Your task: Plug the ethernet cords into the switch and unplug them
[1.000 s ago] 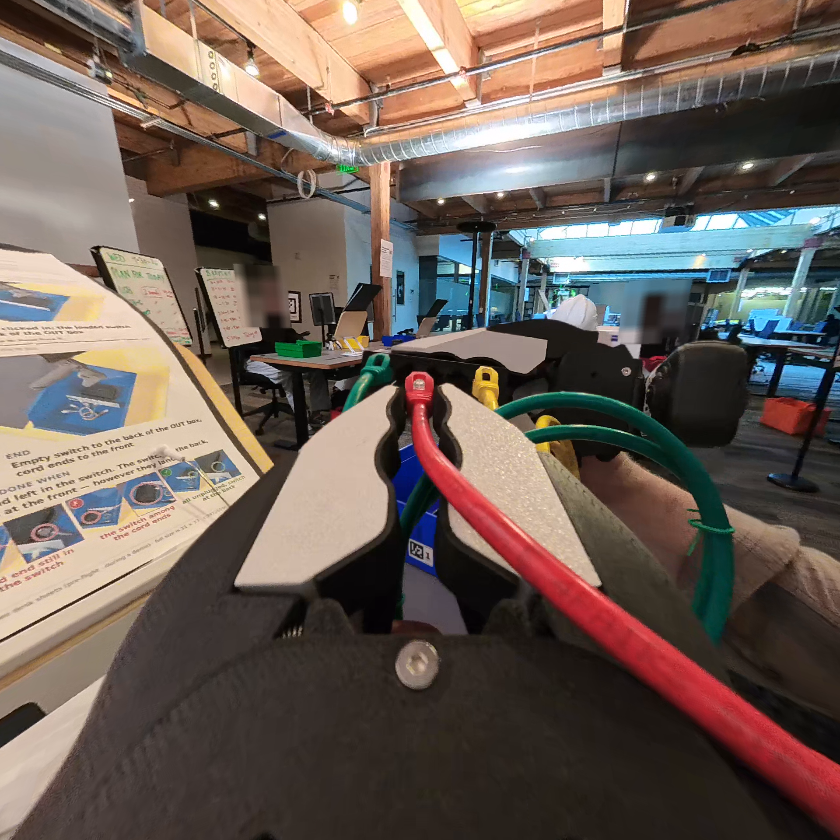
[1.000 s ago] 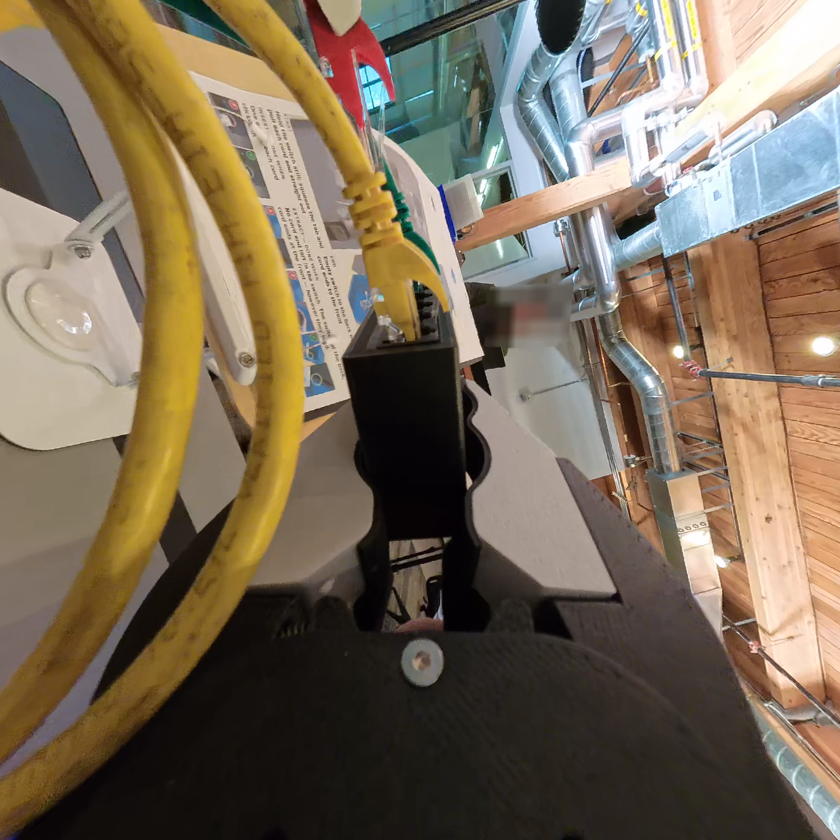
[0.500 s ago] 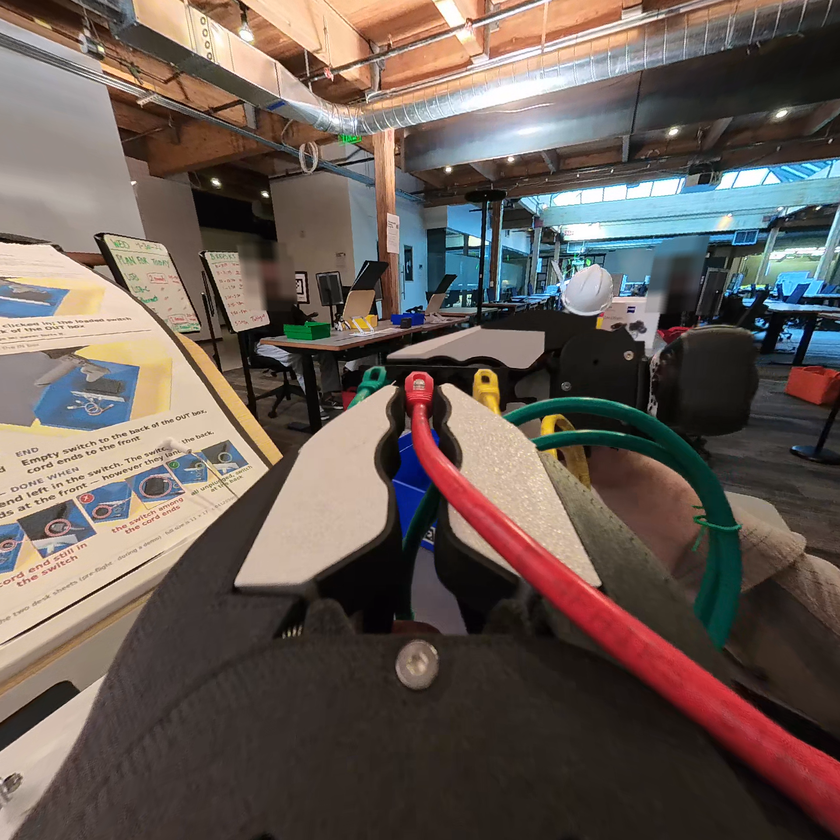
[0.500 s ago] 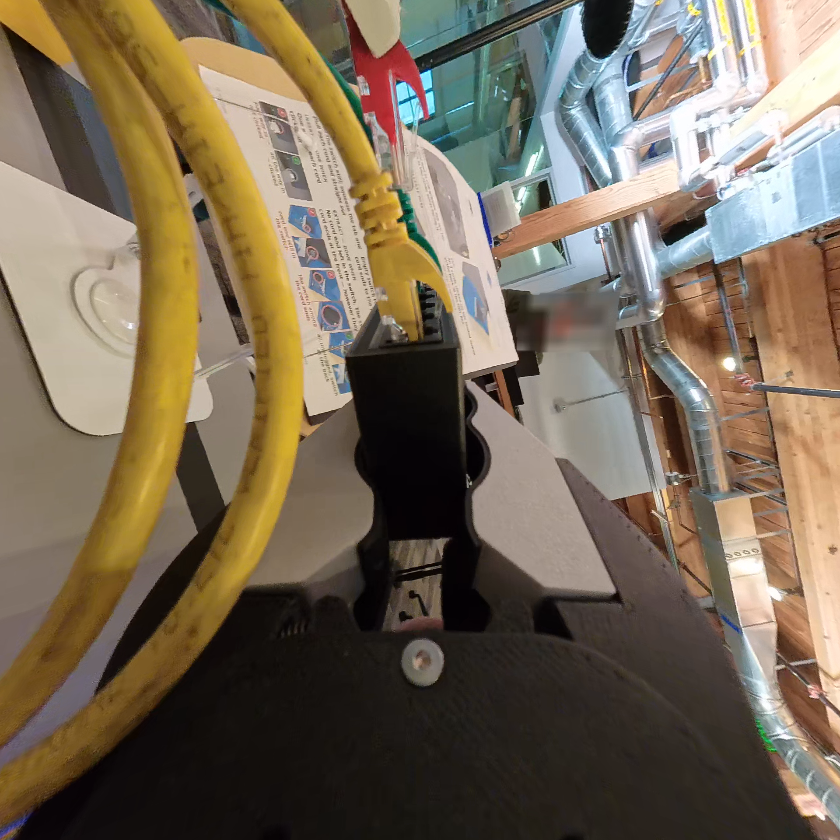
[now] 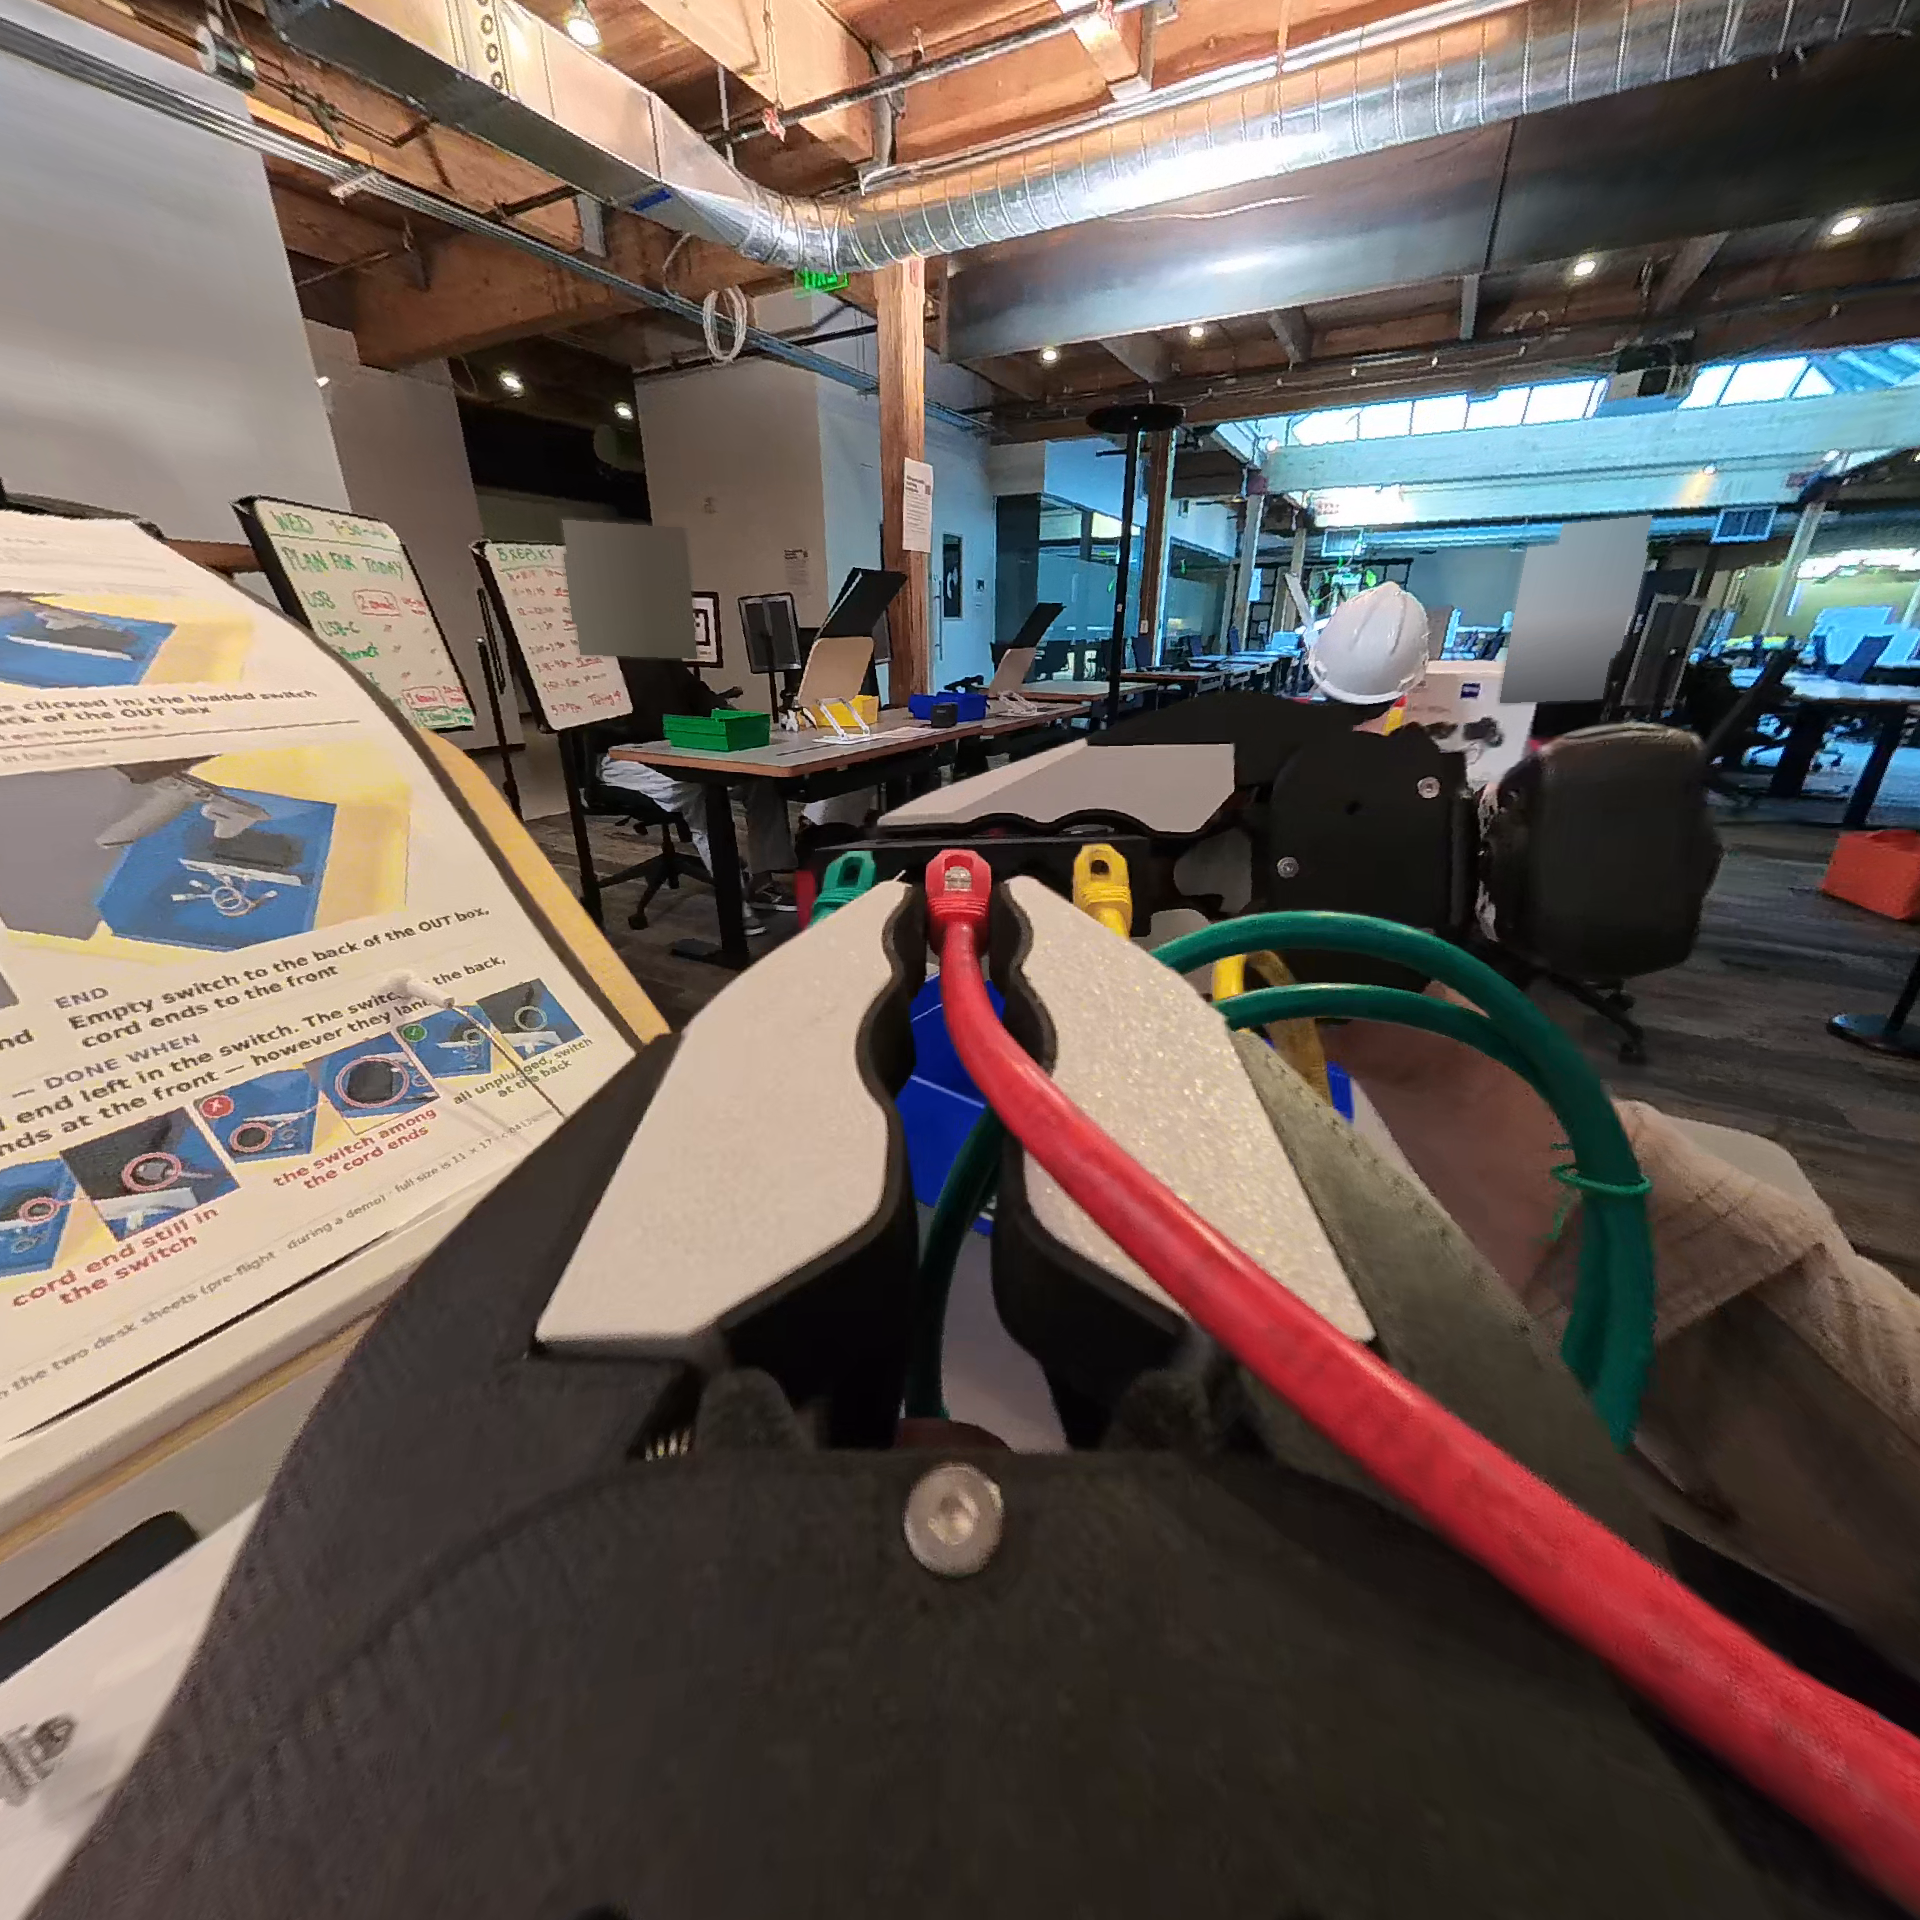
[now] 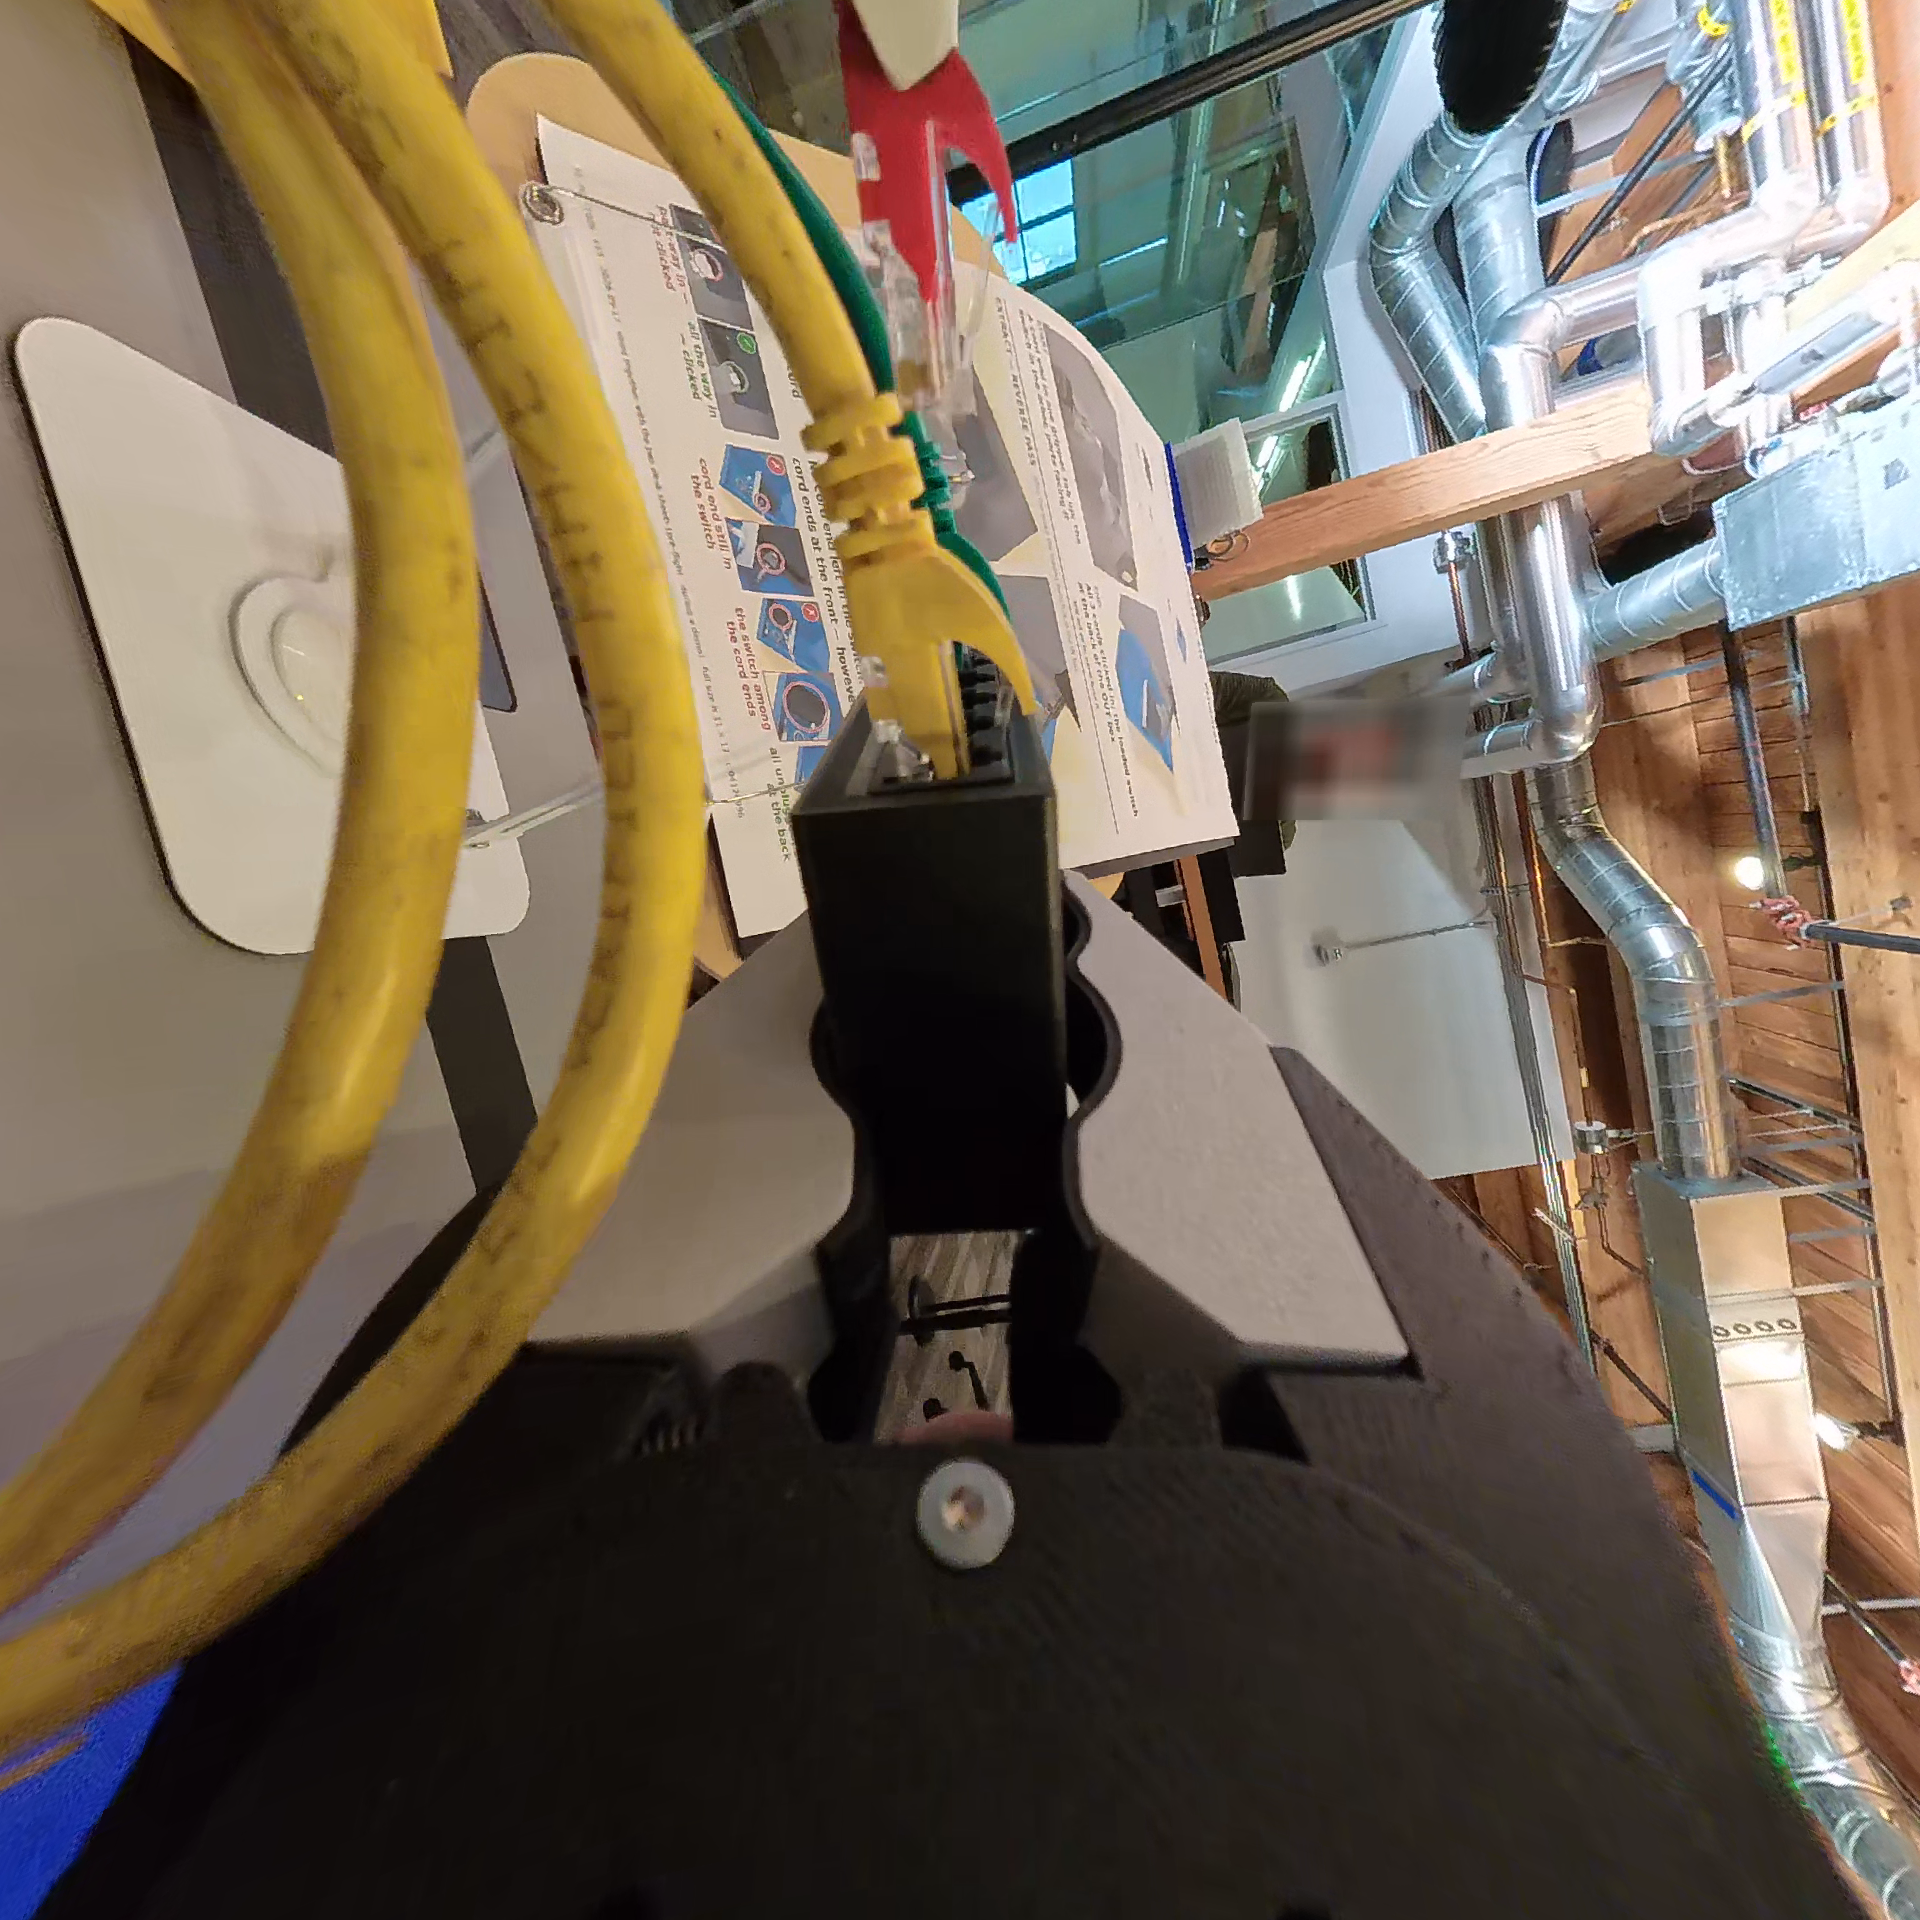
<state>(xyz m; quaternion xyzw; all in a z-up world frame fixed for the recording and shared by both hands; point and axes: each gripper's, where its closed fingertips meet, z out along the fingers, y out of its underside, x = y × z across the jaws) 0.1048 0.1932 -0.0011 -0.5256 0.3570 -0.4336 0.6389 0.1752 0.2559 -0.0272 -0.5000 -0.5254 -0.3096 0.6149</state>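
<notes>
- Left gripper (image 5: 961, 914), centre of the left wrist view: its two grey fingers are clamped on the boot of the red ethernet cord (image 5: 1299, 1340), which trails from between them to the lower right corner of the frame.
- Red plug (image 6: 925, 343), upper centre of the right wrist view: its clear tip hangs free, apart from the switch and just above its port face.
- Right gripper (image 6: 940, 1049), centre of the right wrist view: its grey fingers are closed on the sides of the black switch (image 6: 935, 966), port face pointing away from the camera.
- Yellow ethernet cord (image 6: 582, 727): plugged into the near end of the port row; its slack loops through the left half of the frame.
- Green ethernet cord (image 5: 1538, 1060): plugged in beside the yellow one; in the left wrist view it arcs at centre right, bound by a green twist tie (image 5: 1595, 1184).
- Instruction sheet (image 5: 208, 987): propped on a board at the left of the left wrist view.
- Background: desks, whiteboards and a white hard hat (image 5: 1366, 639) at mid-frame.
</notes>
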